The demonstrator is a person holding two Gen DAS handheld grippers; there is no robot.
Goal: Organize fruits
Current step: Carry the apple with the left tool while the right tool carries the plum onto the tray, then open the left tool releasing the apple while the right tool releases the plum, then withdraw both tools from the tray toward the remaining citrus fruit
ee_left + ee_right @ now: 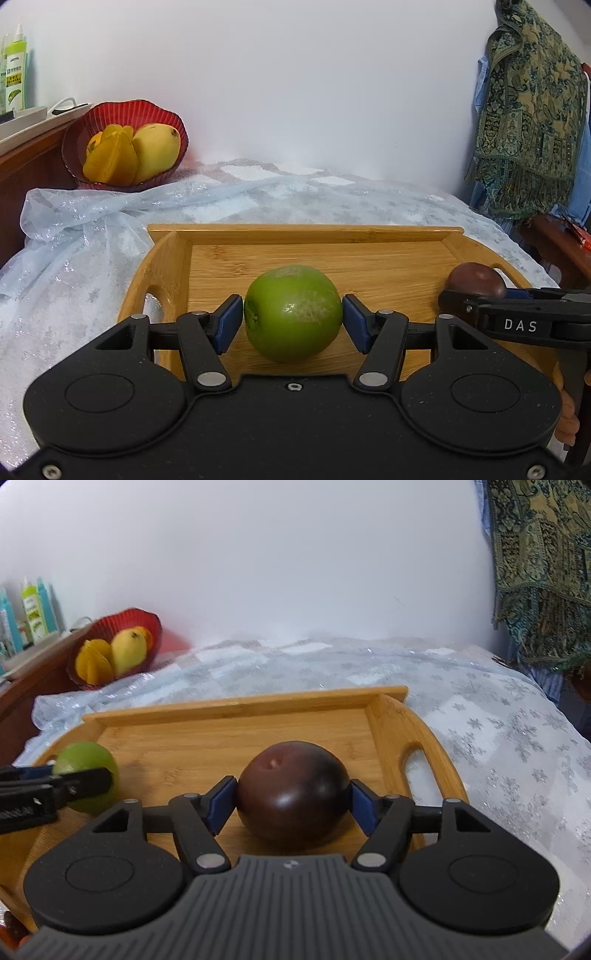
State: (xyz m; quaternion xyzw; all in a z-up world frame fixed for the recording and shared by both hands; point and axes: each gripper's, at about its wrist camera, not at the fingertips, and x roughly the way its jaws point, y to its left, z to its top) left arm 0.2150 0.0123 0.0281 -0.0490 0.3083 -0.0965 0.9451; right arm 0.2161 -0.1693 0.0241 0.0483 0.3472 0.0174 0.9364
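A round green fruit [293, 314] rests on the floor of the wooden tray [306, 232]. My left gripper [293, 314] is shut on it, both blue pads [226, 323] against its sides. A dark purple fruit [293, 794] sits on the tray [243, 703] to the right. My right gripper [293, 794] holds it, blue pads [364, 806] touching both sides. Each view shows the other gripper at its edge: the right gripper [476, 295] and dark fruit [476, 278], the left gripper's finger [85, 779] and green fruit [86, 764].
A red bowl [79, 129] with a mango [157, 151] and a starfruit [110, 158] stands at the back left on a wooden ledge. Bottles [14, 74] stand behind it. A shiny pale cloth [498, 738] covers the table. Patterned fabric [532, 110] hangs at the right.
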